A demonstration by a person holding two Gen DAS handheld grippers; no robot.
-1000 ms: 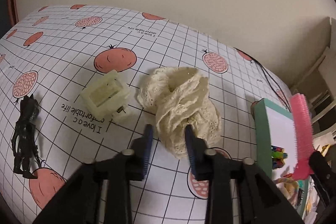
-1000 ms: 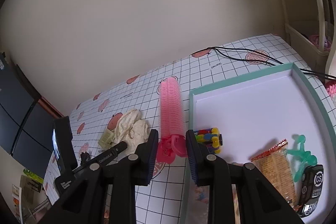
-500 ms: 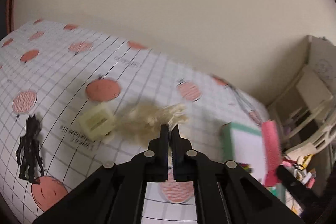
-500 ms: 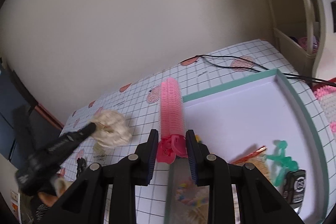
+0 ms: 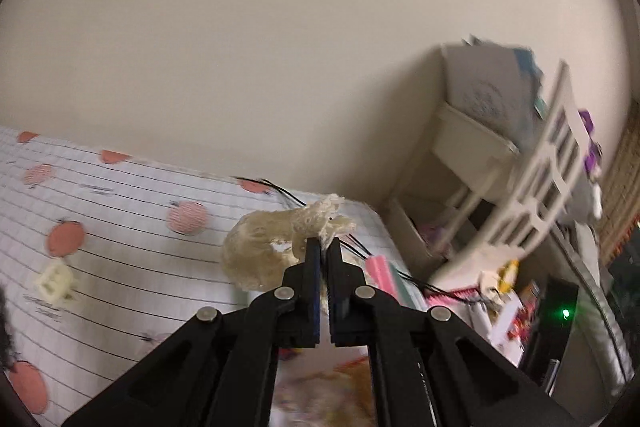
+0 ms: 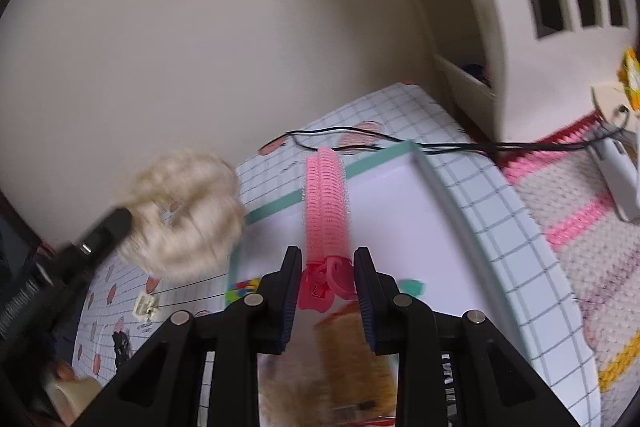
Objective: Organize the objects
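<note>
Left gripper (image 5: 323, 247): pressed almost together on a fold of the cream lace scrunchie (image 5: 264, 251), which hangs in the air above the checked tablecloth (image 5: 120, 227) — only the tip of the fabric sits between the fingers.
Right gripper (image 6: 325, 269): pinching the clip end of the pink hair roller (image 6: 326, 203), which sticks forward over the white tray (image 6: 400, 211) with the teal rim.
Where the scrunchie is: seen from the right wrist, it floats just left of the tray's near corner, not yet over the white floor.
Risk, slipping: the grip looks thin and near the edge of the lace, so I judge a quick swing could let the soft fabric slide out and drop on the cloth short of the tray.
Risk, collision: both tools head for the same tray corner — the left gripper's arm and the roller are near each other, and a crossing move could knock the roller askew in its hold.
Risk, snagging: the black cable (image 6: 360, 141) lies along the tray's far edge; loose lace or the roller's bristles could catch on it.
Risk, crowding: the snack packet (image 6: 352, 355) and a coloured toy (image 6: 240, 287) already lie in the tray's near part, so a low release could land on them rather than on bare floor.
Left behind: a small cream block (image 5: 54, 281) lies on the cloth, well apart from the tray.
</note>
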